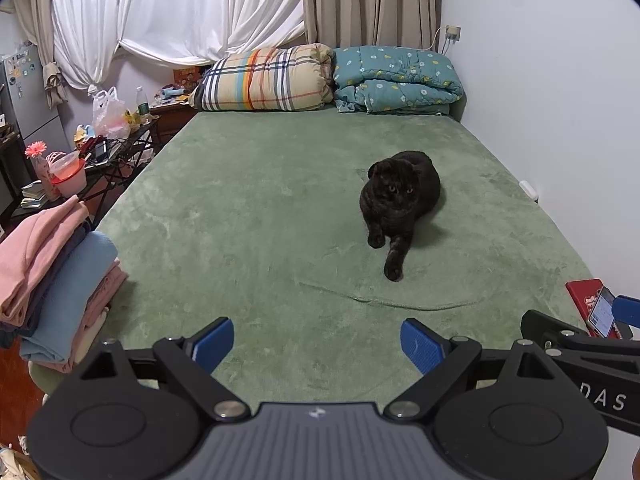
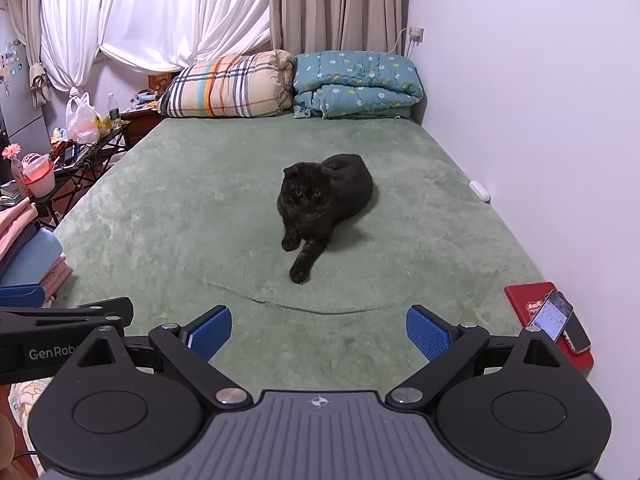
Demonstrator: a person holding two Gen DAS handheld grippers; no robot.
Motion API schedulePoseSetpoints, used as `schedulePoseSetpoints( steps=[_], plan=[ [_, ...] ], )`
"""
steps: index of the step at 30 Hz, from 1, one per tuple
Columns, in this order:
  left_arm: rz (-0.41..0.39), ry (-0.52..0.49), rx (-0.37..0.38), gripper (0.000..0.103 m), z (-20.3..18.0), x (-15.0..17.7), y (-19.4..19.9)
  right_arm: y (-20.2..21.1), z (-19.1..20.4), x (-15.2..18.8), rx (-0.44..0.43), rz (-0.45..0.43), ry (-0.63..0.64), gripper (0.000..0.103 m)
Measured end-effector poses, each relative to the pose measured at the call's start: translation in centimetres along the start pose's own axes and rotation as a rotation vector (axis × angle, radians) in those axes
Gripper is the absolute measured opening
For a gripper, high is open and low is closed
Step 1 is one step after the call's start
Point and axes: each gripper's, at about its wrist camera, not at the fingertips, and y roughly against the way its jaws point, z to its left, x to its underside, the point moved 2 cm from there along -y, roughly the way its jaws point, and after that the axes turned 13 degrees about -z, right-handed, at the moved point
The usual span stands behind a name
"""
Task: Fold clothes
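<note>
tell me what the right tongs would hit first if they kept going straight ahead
Probably the green bed cover just ahead of the open right tongs, since they look angled slightly down; if level, the black cat. Depth is unclear.

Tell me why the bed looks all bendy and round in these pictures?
Left wrist view: the fisheye lens bows the green bed and darkens the corners. Right wrist view: same curving, the wall leans; the black cat stays sharp in even, soft light, with only a faint shadow.

Both wrist views look low along the bed (image 1: 248, 216) toward its headboard end, sharing the cat (image 2: 324, 204), seemingly side by side.
</note>
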Motion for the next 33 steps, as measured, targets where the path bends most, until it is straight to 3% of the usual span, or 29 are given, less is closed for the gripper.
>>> schedulePoseSetpoints(
  steps=[33],
  plan=[
    [0.004,-0.004,-0.014,0.090,-0.2,0.4,0.1,-1.9,0.8,-0.2,-0.008,0.014,-0.008,0.095]
  ],
)
